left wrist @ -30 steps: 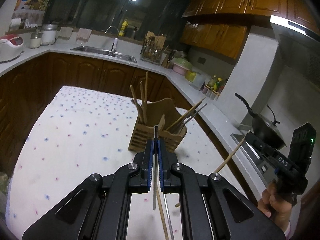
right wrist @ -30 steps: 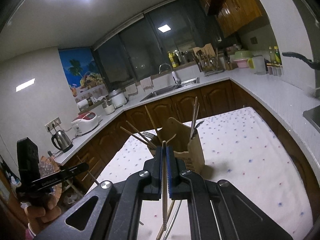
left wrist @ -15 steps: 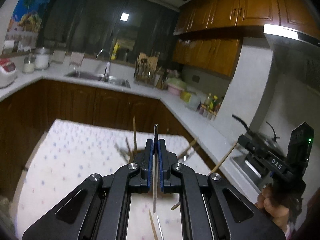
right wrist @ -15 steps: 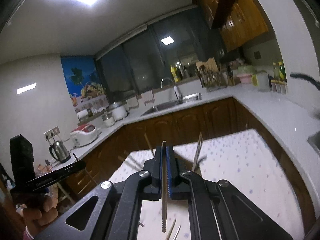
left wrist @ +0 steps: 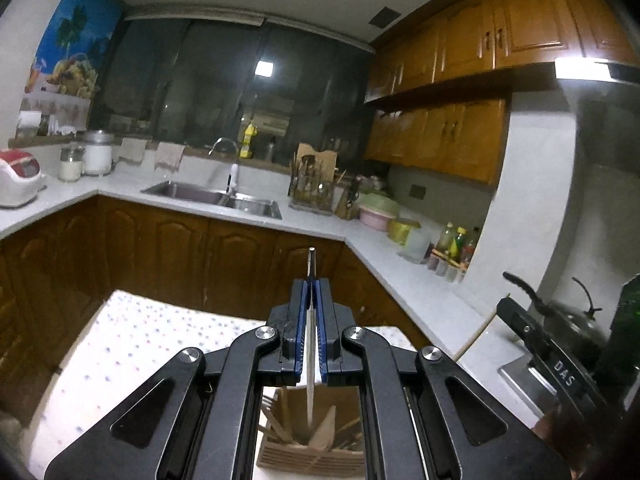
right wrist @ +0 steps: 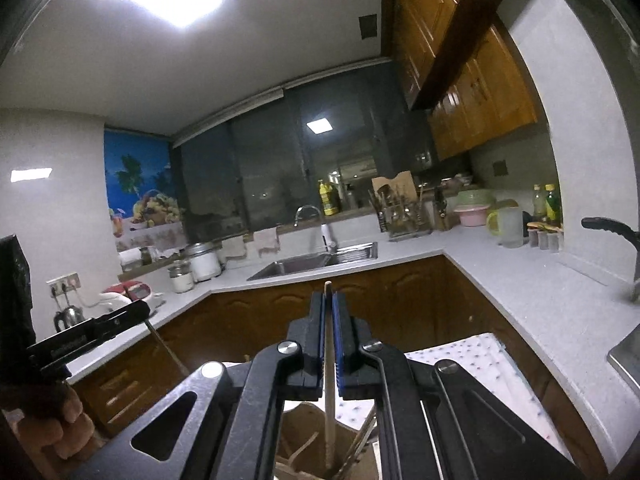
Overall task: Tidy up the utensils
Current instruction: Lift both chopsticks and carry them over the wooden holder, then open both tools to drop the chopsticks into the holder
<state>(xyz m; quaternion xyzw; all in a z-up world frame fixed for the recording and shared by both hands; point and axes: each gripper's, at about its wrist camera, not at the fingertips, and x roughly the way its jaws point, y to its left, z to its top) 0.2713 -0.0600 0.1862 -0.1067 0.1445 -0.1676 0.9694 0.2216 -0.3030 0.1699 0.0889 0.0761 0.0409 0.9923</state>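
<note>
My left gripper is shut on a thin metal chopstick held upright, its lower tip over the wooden utensil holder just below. My right gripper is shut on a wooden chopstick, also upright, its lower end reaching into the same holder. The holder stands on the dotted white tablecloth and holds several chopsticks and wooden utensils. The right gripper also shows at the right of the left wrist view, with its chopstick.
A grey L-shaped counter carries a sink, a dish rack, bowls, bottles and a rice cooker. A wok sits on the stove at right. Wooden cabinets hang above.
Both grippers have risen and moved over the holder, which went from ahead of the fingers to directly beneath them. Each chopstick now hangs down toward the holder.
</note>
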